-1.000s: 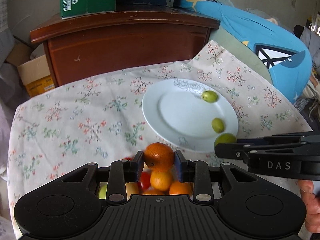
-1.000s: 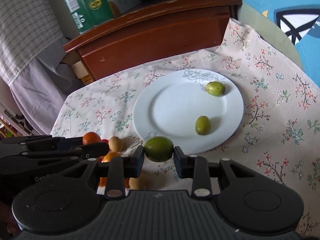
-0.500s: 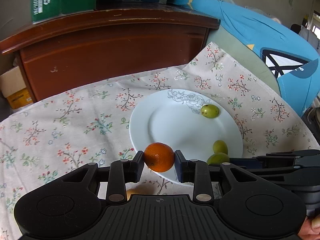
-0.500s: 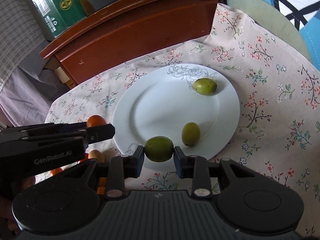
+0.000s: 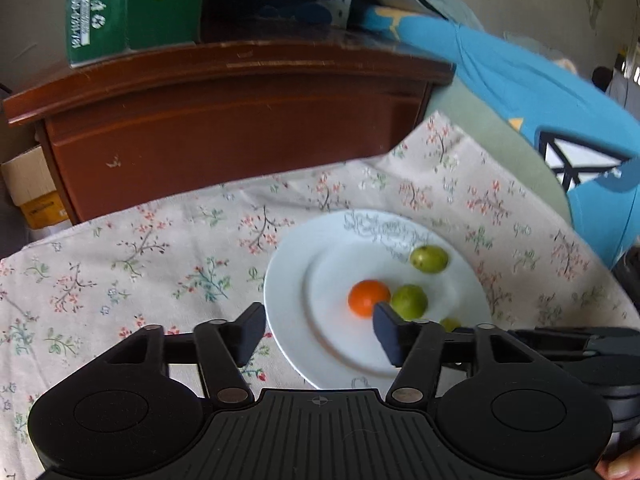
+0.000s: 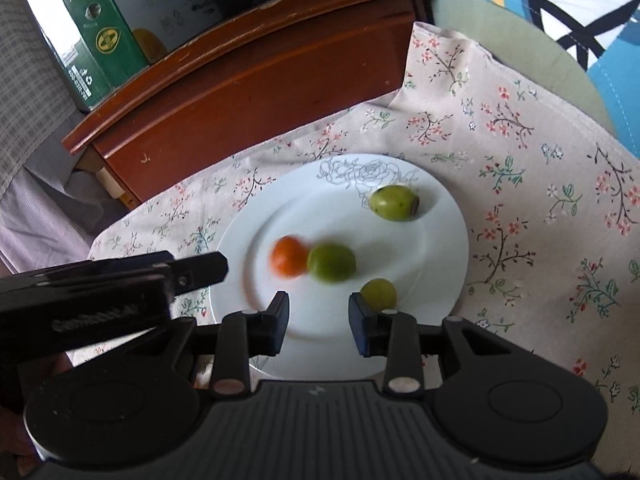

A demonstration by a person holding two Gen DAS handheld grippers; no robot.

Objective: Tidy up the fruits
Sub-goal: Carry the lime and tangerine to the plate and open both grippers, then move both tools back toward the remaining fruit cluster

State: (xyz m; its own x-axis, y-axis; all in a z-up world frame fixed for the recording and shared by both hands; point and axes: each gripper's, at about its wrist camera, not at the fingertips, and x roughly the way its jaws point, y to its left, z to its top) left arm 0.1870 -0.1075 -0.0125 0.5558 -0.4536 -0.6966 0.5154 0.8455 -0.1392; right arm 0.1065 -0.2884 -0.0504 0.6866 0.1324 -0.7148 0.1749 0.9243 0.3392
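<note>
orange (image 6: 289,256) and lime (image 6: 331,262) now loose on plate (image 6: 436,240); both jaws wide, empty

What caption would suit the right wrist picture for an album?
Open right gripper above a white plate holding an orange and three green fruits, on a floral tablecloth.

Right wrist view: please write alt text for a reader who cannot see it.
A white plate on a floral tablecloth holds one orange and three green fruits, seen past the open, empty right tool. The left tool reaches in from the left.
</note>
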